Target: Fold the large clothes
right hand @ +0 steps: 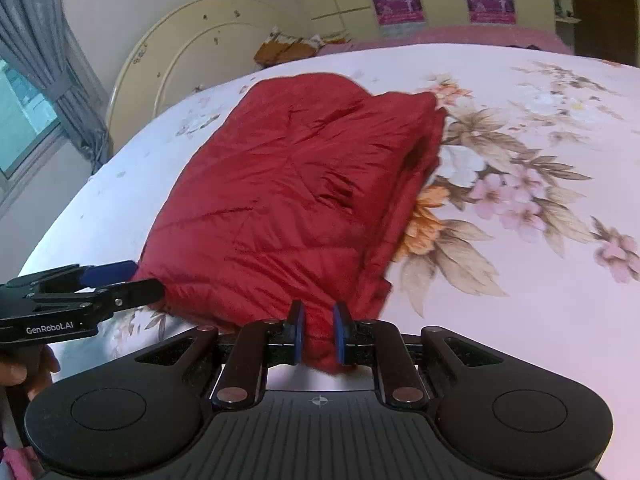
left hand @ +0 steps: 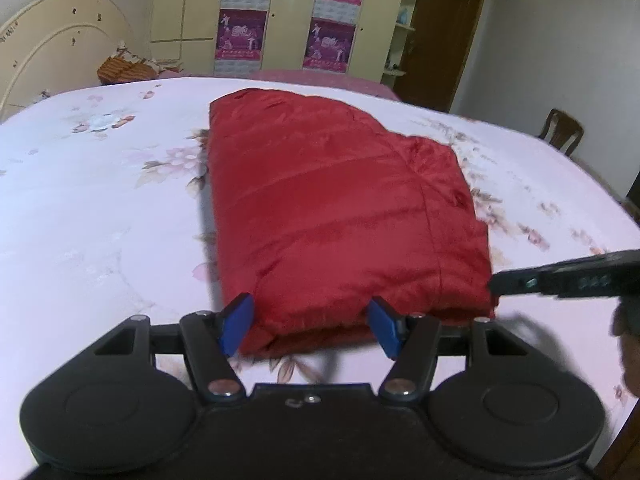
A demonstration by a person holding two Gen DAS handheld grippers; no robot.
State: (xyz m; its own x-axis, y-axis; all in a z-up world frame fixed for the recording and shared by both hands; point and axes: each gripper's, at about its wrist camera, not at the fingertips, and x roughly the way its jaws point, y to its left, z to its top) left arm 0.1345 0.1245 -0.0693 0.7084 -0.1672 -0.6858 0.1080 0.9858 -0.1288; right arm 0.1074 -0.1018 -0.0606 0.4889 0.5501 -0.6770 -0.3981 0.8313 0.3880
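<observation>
A red padded jacket (left hand: 336,208) lies folded on the floral bed sheet (left hand: 100,208). My left gripper (left hand: 310,326) is at the jacket's near left corner. Its blue pads (left hand: 236,326) stand half apart and press into the thick folded edge between them. The right wrist view shows the same gripper (right hand: 148,280) from the side at that corner of the jacket (right hand: 288,184). My right gripper (right hand: 319,332) is shut on a bunched bit of red fabric at the near right corner. In the left wrist view its black tip (left hand: 496,286) meets the jacket's right edge.
A cream headboard (left hand: 52,48) and an orange patterned bundle (left hand: 120,70) are at the bed's far left. Behind stand a wardrobe with purple posters (left hand: 244,12), a brown door (left hand: 444,40) and a wooden chair (left hand: 560,132). A curtained window (right hand: 36,92) is at the left. A hand (right hand: 24,368) holds the left gripper.
</observation>
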